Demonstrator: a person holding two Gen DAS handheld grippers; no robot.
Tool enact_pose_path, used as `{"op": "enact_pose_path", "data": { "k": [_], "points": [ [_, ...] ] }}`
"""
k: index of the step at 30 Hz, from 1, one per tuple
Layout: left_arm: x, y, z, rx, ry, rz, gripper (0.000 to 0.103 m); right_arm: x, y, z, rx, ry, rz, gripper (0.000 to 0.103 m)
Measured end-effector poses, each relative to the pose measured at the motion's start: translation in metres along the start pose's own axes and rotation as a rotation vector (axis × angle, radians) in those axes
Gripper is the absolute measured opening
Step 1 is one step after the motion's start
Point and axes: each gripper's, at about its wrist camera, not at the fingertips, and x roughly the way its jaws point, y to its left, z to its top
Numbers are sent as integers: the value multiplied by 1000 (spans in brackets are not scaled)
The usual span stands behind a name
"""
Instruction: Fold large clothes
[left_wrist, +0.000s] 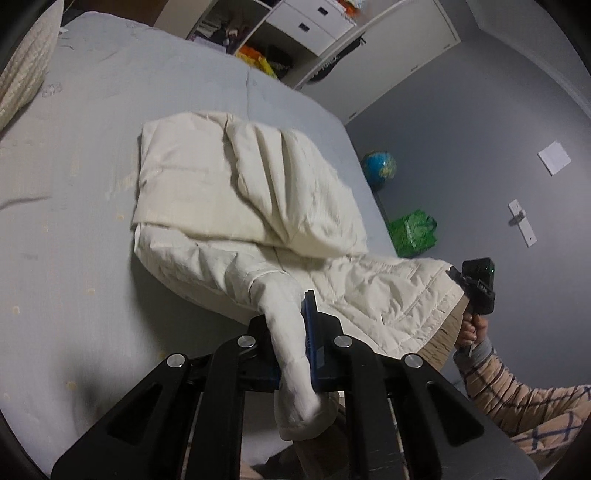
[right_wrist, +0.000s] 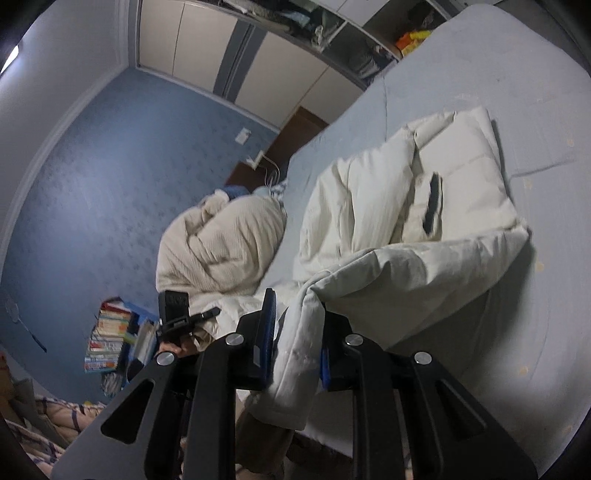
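A large cream quilted fabric lies partly folded on the grey-blue bed. Its near edge is lifted off the mattress and hangs between both grippers. My left gripper is shut on a bunched corner that droops down past its blue pads. In the right wrist view my right gripper clamps the other corner of the fabric, and a thick fold passes between its pads. The right gripper also shows in the left wrist view at the fabric's far corner, held by a hand in a plaid sleeve. The left gripper appears at the left of the right wrist view.
A pale pillow lies at the bed's head. Beside the bed are a globe and a green bag, with shelving behind. A beige blanket heap sits off the bed's edge, above stacked books.
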Motion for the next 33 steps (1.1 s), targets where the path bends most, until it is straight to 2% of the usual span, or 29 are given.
{"op": "enact_pose_path", "data": {
  "k": [8, 18, 26, 33],
  "points": [
    [-11, 5, 24, -46, -76, -41, 10, -2, -8, 28, 51, -95, 33, 16],
    [-12, 6, 61, -53, -99, -50, 10, 3, -23, 68, 100, -155, 36, 16],
    [6, 17, 118, -90, -121, -66, 10, 23, -47, 120, 143, -194, 19, 16],
    [43, 43, 170, -155, -123, -54, 10, 57, -92, 164, 251, -214, -17, 16]
  ]
}}
